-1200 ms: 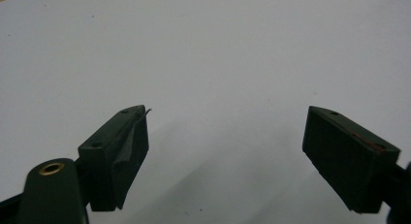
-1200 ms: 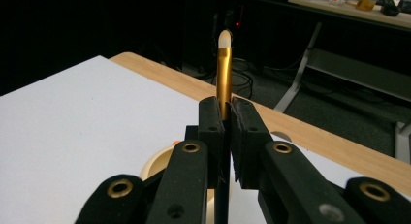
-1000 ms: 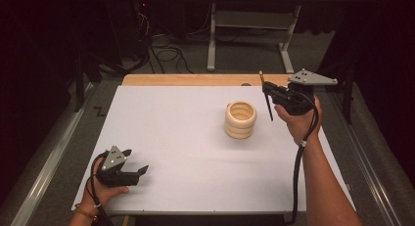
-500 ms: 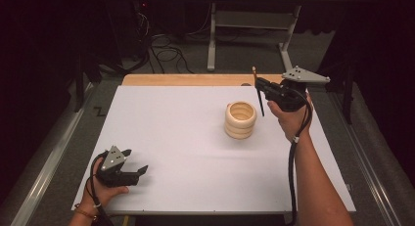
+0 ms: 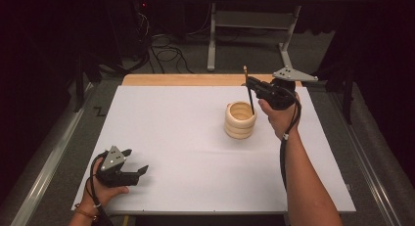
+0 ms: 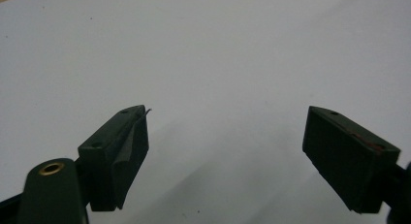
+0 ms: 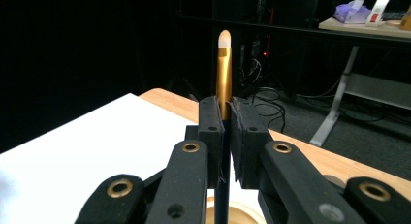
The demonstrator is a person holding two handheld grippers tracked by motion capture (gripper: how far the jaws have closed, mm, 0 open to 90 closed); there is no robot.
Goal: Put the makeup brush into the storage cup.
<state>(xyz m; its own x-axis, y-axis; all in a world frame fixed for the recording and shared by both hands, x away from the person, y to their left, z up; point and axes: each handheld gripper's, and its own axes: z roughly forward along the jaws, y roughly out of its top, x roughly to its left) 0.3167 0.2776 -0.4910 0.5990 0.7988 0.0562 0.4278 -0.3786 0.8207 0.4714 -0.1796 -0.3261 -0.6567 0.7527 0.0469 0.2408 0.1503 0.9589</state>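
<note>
Lab (cables (image 5: 161, 52), bench frame (image 5: 254, 25))

My high camera sits up above my side and looks forward and down at the whole white table (image 5: 186, 138). My left gripper camera sits low and very close to that same table (image 6: 218, 54). My right gripper camera looks level across the table (image 7: 87, 136) toward the dark room, and it also shares the white top.
</note>
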